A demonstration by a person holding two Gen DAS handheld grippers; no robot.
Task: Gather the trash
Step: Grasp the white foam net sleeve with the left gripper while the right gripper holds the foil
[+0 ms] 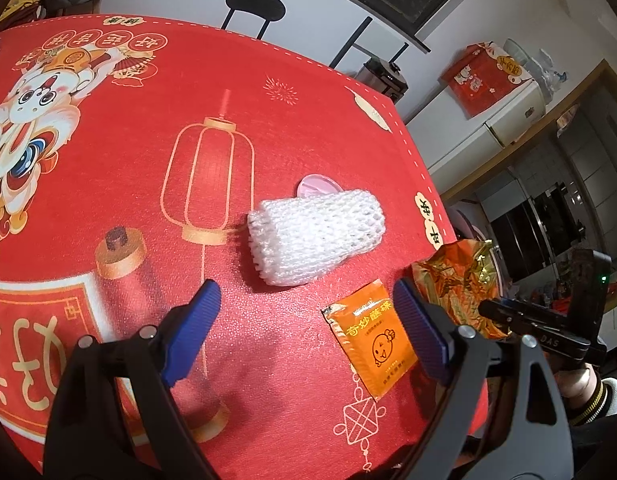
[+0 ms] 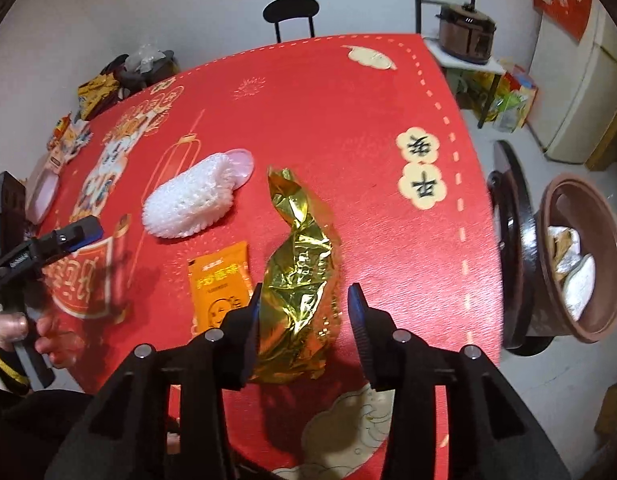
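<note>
Right gripper (image 2: 304, 300) parted, straddling near end of gold foil (image 2: 300, 264); left pad close beside or touching it, cannot tell, right pad clear, no grip. Foil crinkled, shiny, twisted long, flat on red cloth (image 2: 368, 128). Left gripper (image 1: 308, 300) spread wide, empty, above bare cloth. Orange sachet (image 1: 370, 342) flat, glossy, just inside its right finger (image 1: 418, 320). Beyond, white foam net (image 1: 314, 236): soft mesh tube on its side. Pink lid (image 1: 316, 185) peeking out behind net. Off table edge to right, brown bin (image 2: 580, 256), round, already holding white scraps.
</note>
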